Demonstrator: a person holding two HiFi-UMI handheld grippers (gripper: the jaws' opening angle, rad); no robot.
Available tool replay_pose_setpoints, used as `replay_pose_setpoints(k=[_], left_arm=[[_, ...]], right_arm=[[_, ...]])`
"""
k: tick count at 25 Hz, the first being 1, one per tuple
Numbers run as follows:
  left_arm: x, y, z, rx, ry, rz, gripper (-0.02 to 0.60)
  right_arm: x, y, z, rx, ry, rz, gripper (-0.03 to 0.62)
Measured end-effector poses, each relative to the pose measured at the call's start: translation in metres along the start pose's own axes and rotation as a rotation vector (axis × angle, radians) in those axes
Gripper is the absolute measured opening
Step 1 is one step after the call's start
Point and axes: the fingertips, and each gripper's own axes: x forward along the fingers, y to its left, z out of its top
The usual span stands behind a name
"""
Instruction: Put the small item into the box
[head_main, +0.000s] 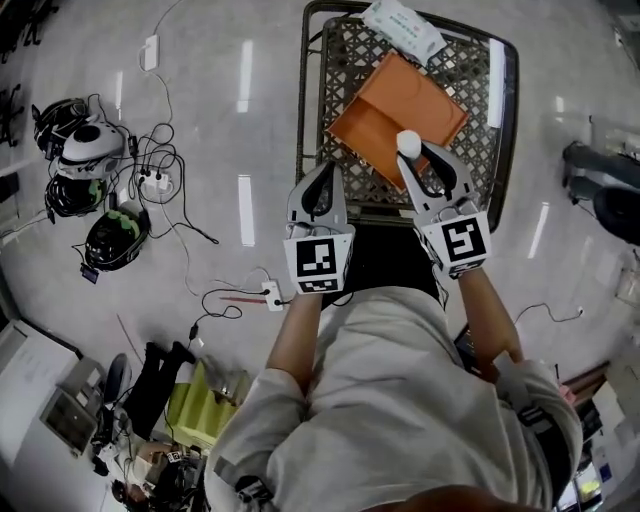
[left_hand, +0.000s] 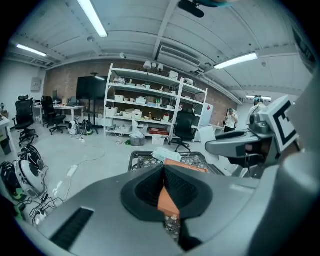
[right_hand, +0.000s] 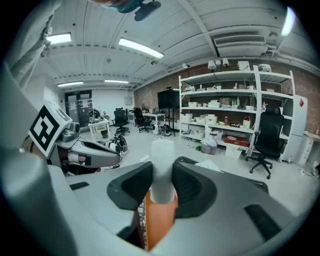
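A small white cylindrical item (head_main: 408, 143) is pinched upright between the pads of my right gripper (head_main: 411, 152), which is shut on it. It hangs just above the near part of a shallow orange box (head_main: 395, 112) that lies tilted inside a wire mesh cart (head_main: 340, 60). In the right gripper view the white item (right_hand: 162, 167) stands between the dark pads with the orange box (right_hand: 159, 222) below. My left gripper (head_main: 318, 190) hovers at the cart's near-left edge, jaws together and holding nothing. Its own view shows the box (left_hand: 168, 202) behind the closed pads.
A white packet (head_main: 403, 28) lies at the cart's far end. On the floor to the left are helmets (head_main: 90, 150), cables and power strips (head_main: 272, 293). A green bag (head_main: 205, 405) lies at lower left. White shelving (left_hand: 150, 107) stands across the room.
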Motion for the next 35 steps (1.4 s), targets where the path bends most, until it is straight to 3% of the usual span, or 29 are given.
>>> replay_pose_setpoints(k=[23, 35], left_arm=[[0.044, 0.023, -0.073, -0.144, 0.065, 0.065, 0.009], [0.058, 0.026, -0.099, -0.172, 0.112, 0.097, 0.009]], right_arm=[[0.051, 0.012, -0.089, 0.024, 0.260, 0.134, 0.120], [0.077, 0.009, -0.132, 0.035, 0.385, 0.199, 0.120]])
